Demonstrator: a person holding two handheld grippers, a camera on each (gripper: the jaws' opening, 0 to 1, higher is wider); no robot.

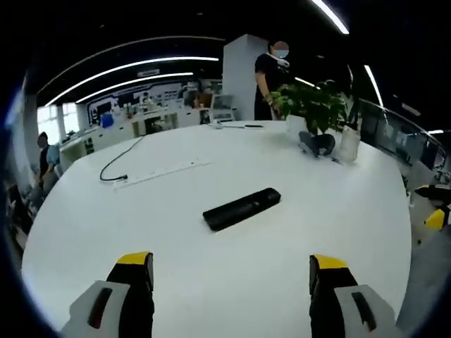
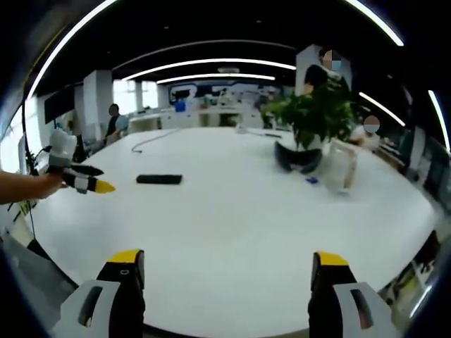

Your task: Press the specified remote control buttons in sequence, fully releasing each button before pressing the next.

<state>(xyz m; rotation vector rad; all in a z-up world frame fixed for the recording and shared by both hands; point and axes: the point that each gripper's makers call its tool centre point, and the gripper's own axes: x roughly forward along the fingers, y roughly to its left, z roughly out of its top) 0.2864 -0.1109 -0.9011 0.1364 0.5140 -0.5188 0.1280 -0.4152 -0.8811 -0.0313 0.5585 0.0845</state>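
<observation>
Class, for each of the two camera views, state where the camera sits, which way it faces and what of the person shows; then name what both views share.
Left gripper view: rides the left gripper, facing across the white table at the black remote control; its own open yellow-tipped fingers show.
Right gripper view: rides the right gripper, set further back, facing the potted plant; its open fingers show, plus the person's forearm holding the left gripper.
Shared: table, remote control, potted plant.
</observation>
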